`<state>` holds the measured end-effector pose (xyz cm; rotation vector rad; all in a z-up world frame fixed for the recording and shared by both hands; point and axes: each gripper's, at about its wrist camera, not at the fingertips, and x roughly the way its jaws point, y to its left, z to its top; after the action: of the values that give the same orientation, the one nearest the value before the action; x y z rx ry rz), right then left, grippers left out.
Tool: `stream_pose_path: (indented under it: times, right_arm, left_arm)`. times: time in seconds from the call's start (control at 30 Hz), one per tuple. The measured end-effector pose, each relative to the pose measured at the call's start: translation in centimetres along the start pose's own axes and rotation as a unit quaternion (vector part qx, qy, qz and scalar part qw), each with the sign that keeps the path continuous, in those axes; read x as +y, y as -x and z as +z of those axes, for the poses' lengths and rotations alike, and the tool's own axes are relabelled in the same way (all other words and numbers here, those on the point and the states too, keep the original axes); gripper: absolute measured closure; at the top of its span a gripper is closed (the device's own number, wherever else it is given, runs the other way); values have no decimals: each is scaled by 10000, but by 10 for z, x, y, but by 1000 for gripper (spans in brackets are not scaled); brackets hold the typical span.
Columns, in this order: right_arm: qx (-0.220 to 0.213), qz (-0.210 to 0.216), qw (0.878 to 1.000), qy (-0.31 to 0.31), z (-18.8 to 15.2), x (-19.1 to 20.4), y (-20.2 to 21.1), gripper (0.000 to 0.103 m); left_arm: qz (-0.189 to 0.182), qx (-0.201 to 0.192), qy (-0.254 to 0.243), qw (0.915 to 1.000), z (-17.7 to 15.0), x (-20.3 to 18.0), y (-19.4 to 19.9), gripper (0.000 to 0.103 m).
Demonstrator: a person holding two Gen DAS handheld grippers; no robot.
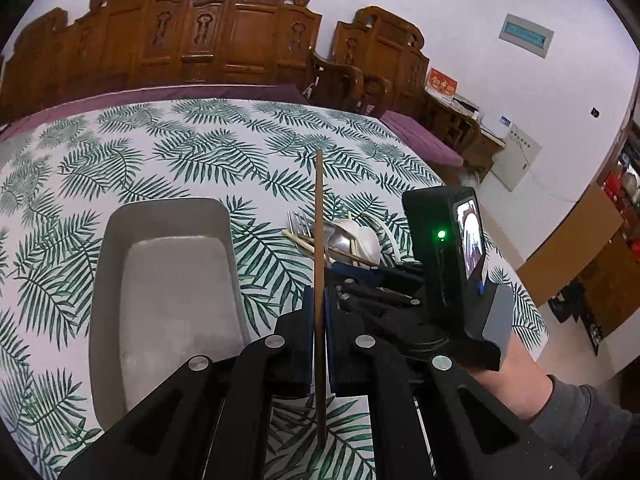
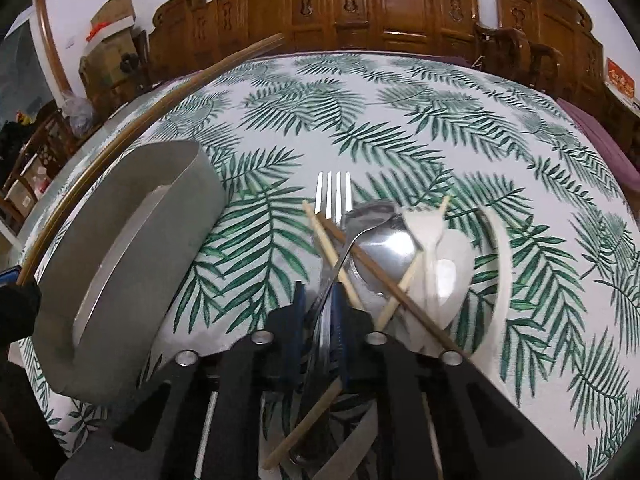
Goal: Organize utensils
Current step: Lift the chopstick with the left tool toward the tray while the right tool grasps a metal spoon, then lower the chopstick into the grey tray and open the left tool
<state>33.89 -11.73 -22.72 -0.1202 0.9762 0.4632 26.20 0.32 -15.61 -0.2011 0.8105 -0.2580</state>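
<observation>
My left gripper (image 1: 319,312) is shut on a brown chopstick (image 1: 319,216) and holds it above the table, right of the empty grey tray (image 1: 132,216). That chopstick also shows in the right wrist view (image 2: 160,100), arching over the tray (image 2: 120,240). My right gripper (image 2: 320,304) is closed around the handle of a metal spoon (image 2: 384,240) in the utensil pile. The pile holds a metal fork (image 2: 333,194), light chopsticks (image 2: 328,248), a brown chopstick (image 2: 384,276), a white spoon (image 2: 448,272) and a white plastic fork (image 2: 424,224).
The table wears a white cloth with green fern leaves (image 2: 400,120). Carved wooden chairs (image 1: 224,36) stand along its far side. In the left wrist view the right gripper's body with a lit screen (image 1: 452,248) sits over the pile (image 1: 344,236).
</observation>
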Motion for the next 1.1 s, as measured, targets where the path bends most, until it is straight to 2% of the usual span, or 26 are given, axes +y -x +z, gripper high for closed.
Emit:
stream_pose_path:
  times: [0.2,0.5,0.73,0.9,1.1]
  right_arm:
    - [-92,68,9998,-190,1,-10,7,101]
    - [-392,209,9986,-287,4,-17,30,101]
    - [-610,298,9973,-286,7,-17,45,101]
    - [-670,319,9971,-168,6,-11,50,101]
    - [-679,331,9971,-32,4,-4,51,101]
  left_arm:
    - [43,-24,-53,10000,1,-1,2,99]
    - [184,-138,-124,9997,3,1,11,99]
    - [470,-231,-61,9986,2,17,30,99]
    - [652,-134,107,9977,-5,38,36,99]
    - [897,295,182,9954,-14,60,24,99]
